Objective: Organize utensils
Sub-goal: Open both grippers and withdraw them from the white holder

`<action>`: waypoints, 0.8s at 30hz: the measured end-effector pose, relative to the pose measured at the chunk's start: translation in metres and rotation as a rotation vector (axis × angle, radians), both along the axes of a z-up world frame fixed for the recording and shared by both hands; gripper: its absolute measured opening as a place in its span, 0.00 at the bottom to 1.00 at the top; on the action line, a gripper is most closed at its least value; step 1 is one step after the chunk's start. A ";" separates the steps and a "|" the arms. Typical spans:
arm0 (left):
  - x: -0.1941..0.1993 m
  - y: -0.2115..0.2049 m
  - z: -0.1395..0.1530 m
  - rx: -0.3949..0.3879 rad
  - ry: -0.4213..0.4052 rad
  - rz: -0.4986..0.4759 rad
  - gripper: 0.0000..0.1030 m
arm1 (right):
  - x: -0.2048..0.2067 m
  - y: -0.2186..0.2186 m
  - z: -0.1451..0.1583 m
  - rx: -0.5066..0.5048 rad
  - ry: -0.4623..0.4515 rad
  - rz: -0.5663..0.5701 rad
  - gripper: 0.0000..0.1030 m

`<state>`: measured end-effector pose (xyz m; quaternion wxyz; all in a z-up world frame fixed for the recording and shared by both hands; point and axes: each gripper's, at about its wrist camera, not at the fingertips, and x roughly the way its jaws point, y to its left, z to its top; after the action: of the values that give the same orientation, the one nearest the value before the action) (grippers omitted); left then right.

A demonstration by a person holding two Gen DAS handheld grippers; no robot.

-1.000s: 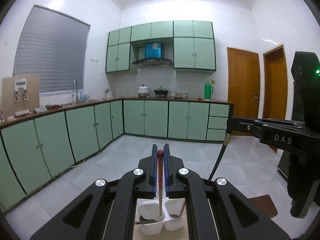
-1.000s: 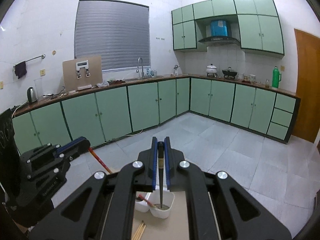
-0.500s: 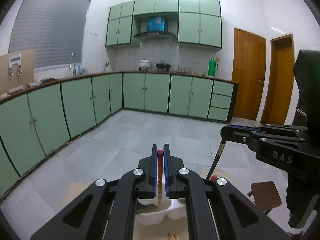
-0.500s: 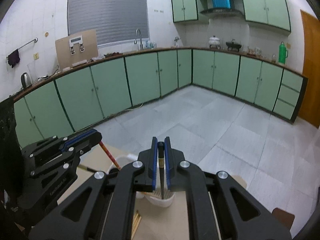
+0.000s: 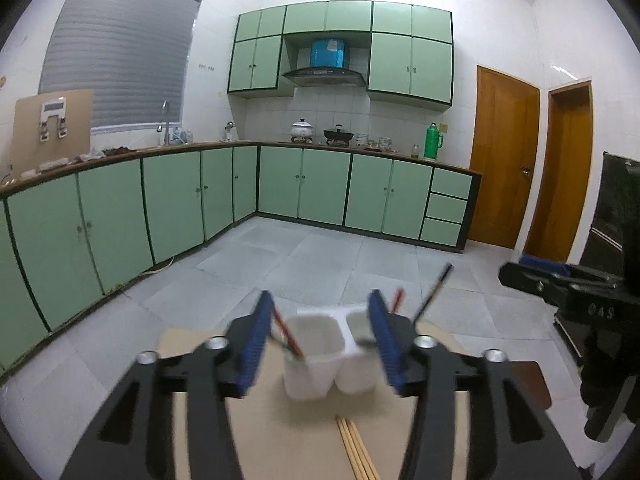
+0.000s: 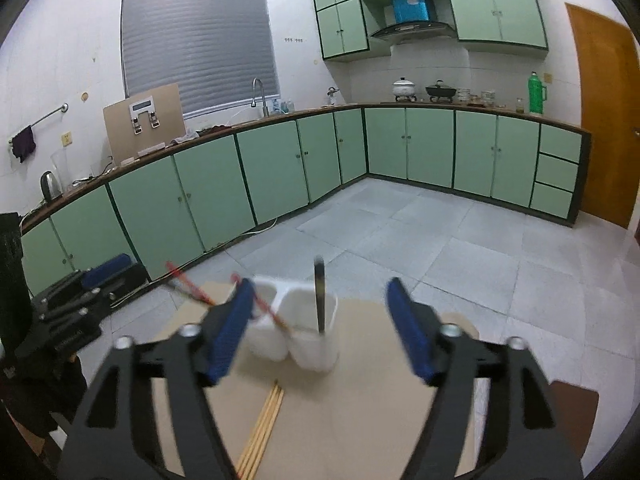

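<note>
Both tools stood spread wide and held nothing over a tan counter [image 5: 256, 432] in a green-cabineted kitchen. The left tool [image 5: 320, 340] framed a white two-cup holder [image 5: 312, 364] between its blue-padded fingers [image 5: 252, 344]. The right tool [image 6: 320, 328] faced the same holder [image 6: 308, 344] from the other side.

In the left wrist view, a red-tipped chopstick [image 5: 286, 332] leaned in the holder's left cup. A second red stick [image 5: 397, 300] and a dark chopstick [image 5: 434, 291] slanted up from the right cup, partly hidden behind the tool's right finger. In the right wrist view, the dark chopstick [image 6: 319, 300] stood nearly upright in the near cup, blurred, while red chopsticks [image 6: 192, 290] leaned left out of the holder.

A bundle of pale wooden chopsticks [image 5: 356, 452] lay flat on the counter just in front of the holder, also seen in the right wrist view [image 6: 262, 428]. The right tool's black body [image 5: 576, 300] showed at the right edge of the left wrist view.
</note>
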<state>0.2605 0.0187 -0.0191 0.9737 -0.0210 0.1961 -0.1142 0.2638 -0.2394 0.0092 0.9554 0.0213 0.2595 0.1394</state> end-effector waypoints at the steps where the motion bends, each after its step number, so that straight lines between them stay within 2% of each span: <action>1: -0.011 0.002 -0.005 -0.006 0.005 0.006 0.63 | -0.009 -0.001 -0.005 -0.003 0.001 -0.006 0.77; 6: -0.050 0.008 -0.045 -0.030 0.089 0.012 0.67 | -0.064 0.001 -0.052 -0.016 0.053 -0.033 0.82; 16: -0.098 0.006 -0.140 0.072 0.289 0.012 0.67 | -0.129 0.033 -0.143 -0.005 0.195 -0.074 0.82; 24: -0.113 0.011 -0.174 0.120 0.377 0.030 0.67 | -0.148 0.061 -0.187 -0.035 0.308 -0.036 0.70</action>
<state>0.1474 0.0298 -0.1932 0.9208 0.0133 0.3810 -0.0818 0.1157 -0.1780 -0.1783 0.9068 0.0303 0.4050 0.1128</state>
